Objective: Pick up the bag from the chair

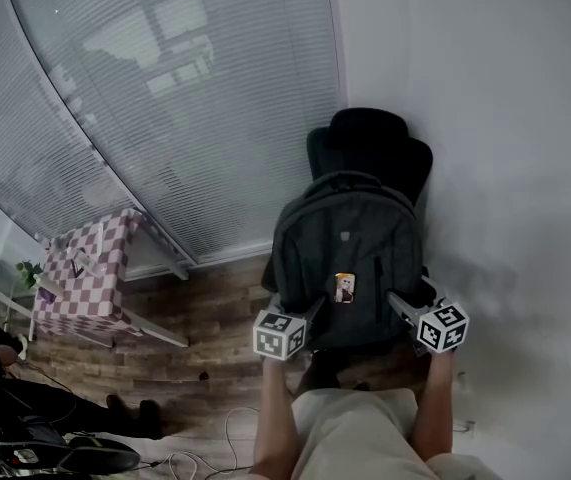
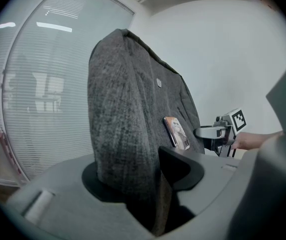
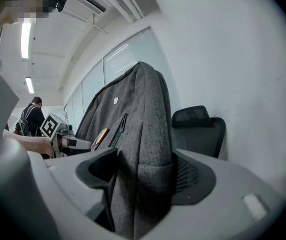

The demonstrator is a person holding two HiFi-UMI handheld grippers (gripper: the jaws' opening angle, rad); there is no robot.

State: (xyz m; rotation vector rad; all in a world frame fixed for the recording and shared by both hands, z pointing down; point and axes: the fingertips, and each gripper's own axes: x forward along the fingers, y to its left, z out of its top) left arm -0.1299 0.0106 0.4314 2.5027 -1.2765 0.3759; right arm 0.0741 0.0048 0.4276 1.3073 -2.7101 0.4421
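Left hand-held gripper (image 1: 315, 309) and right hand-held gripper (image 1: 397, 304) clamp the bag (image 1: 350, 233).

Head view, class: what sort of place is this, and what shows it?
Probably an office: a black desk chair, a glass wall with blinds, and strip lights on the ceiling.

Dark grey bag (image 1: 345, 258) stands upright against the black chair (image 1: 370, 148).

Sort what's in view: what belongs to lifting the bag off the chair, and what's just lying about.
For the job: grey backpack; black chair; left gripper and right gripper, each clamped on one side of the backpack.

Lying about: checked table; potted plant; floor cables; person in the background.
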